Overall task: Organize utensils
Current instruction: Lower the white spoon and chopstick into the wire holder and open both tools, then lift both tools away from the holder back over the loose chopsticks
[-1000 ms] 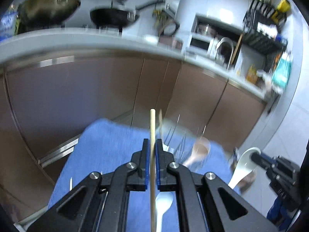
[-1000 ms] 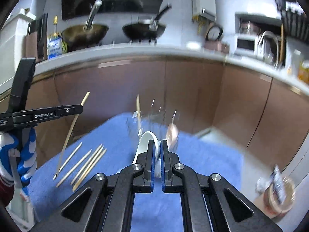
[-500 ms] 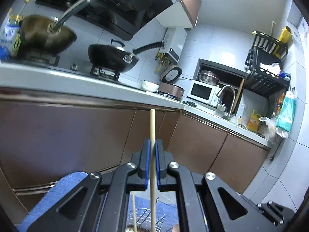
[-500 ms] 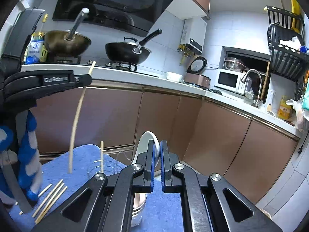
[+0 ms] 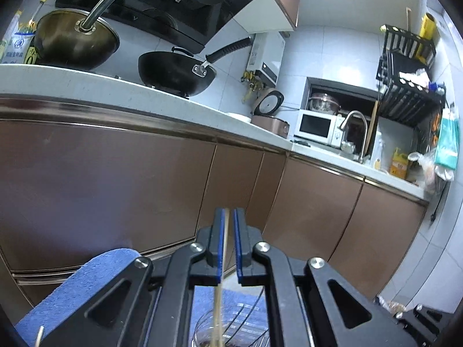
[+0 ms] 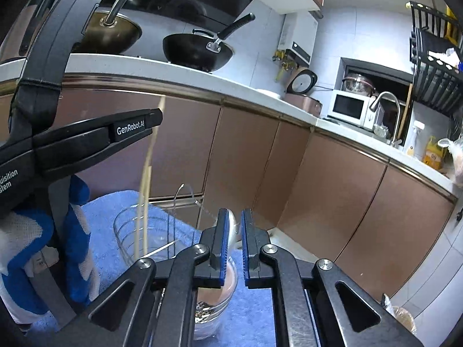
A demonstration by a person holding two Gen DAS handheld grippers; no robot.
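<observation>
Insp. notes, remote op. Left tool (image 5: 228, 243): jaws stood slightly apart, w/ one wooden chopstick (image 5: 222, 263) running between the blue pads (image 5: 220, 248). The stick lay against the left pad; a gap showed on the right side, so I could not tell whether it was really gripped. Its lower end hung at 6 o'clock into a clear glass holder (image 5: 208, 329), blurred there.

In the right wrist view the same chopstick (image 6: 146, 190) passed by the left tool's tip (image 6: 156, 121) and dropped at 6 o'clock into the glass holder (image 6: 130, 231), alongside another stick inside it. A wire rack (image 6: 185, 193) stood just behind the glass.

Right tool (image 6: 232, 243): jaws parted, gap visible between pads. A white ceramic spoon (image 6: 230, 228) sat in that gap, against the left pad; contact w/ the right pad could not be confirmed. The spoon's lower part went down into a second glass cup (image 6: 214, 312) below the tool, at 6 o'clock.

Both glasses stood on a blue towel (image 6: 110, 211) over the desk. My gloved left hand (image 6: 43, 248), blue and white, held the left tool's handle at 9 o'clock in the right view.

Bkgd: brown cabinets (image 5: 115, 179), and two woks (image 5: 176, 72) on the counter at 11 o'clock.
</observation>
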